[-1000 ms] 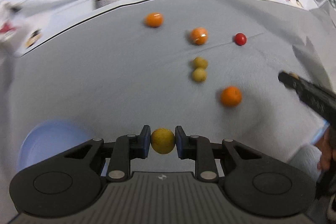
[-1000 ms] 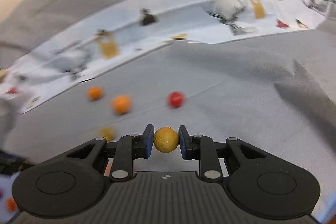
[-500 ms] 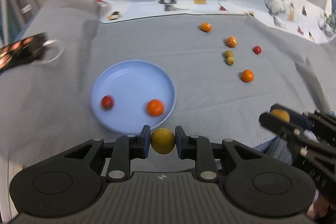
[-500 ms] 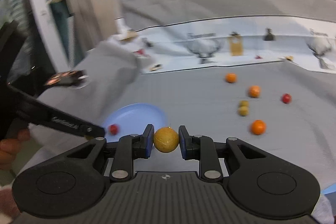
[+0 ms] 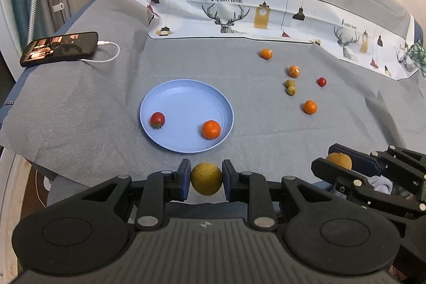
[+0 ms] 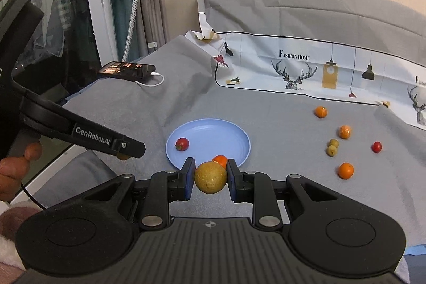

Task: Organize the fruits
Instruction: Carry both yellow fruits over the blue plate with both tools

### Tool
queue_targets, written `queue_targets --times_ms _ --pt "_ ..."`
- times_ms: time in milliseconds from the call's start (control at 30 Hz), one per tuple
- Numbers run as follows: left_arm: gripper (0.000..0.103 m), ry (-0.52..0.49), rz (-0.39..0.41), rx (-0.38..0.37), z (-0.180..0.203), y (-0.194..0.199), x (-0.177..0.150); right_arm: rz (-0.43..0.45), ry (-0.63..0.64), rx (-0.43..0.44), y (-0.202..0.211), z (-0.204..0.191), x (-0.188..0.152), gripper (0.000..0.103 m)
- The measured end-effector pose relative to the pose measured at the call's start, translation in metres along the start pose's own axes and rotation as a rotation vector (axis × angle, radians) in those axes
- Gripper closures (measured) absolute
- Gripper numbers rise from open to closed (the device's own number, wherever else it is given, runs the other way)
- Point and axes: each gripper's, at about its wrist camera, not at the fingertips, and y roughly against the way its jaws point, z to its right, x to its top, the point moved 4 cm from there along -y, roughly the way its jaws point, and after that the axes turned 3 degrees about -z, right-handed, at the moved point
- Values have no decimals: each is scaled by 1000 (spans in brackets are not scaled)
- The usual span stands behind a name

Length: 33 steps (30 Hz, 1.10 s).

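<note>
Since a second ago I have swung both hands away from the scattered fruit and back toward the near edge of the bed, so the blue plate (image 5: 159, 100), which was barely in the left wrist view then, now lies in full sight ahead of both cameras. My left tongs (image 5: 206, 178) are pinching a yellow-green fruit (image 5: 206, 178) between the blue pads; my right tongs (image 6: 210, 177) are pinching a yellow-brown fruit (image 6: 210, 177) in the same way. Neither grip has changed over that second. In the left wrist view the plate sits at about 12 o'clock from the left tongs, just beyond them, and already carries a red fruit (image 5: 157, 119) at its 8 o'clock and an orange fruit (image 5: 211, 129) at its 4 o'clock. The right tongs show at 3 o'clock in that view, near the bed edge. Six fruits are still loose on the grey bedspread (image 5: 80, 103) at about 2 o'clock from the plate, well apart from it. A phone (image 5: 60, 48) on its cable lies at 10 o'clock, clear of the work. Judgement: both carried fruits are close to drop-off; next is lowering each over bare plate and releasing gently, since round fruit may roll off the shallow rim.
</note>
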Motion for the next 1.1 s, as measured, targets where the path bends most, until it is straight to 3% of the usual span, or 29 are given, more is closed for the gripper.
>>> queue_targets --times_ms 1100 --pt "76 43 -16 -12 -17 -20 8 -87 33 -13 -31 -5 3 77"
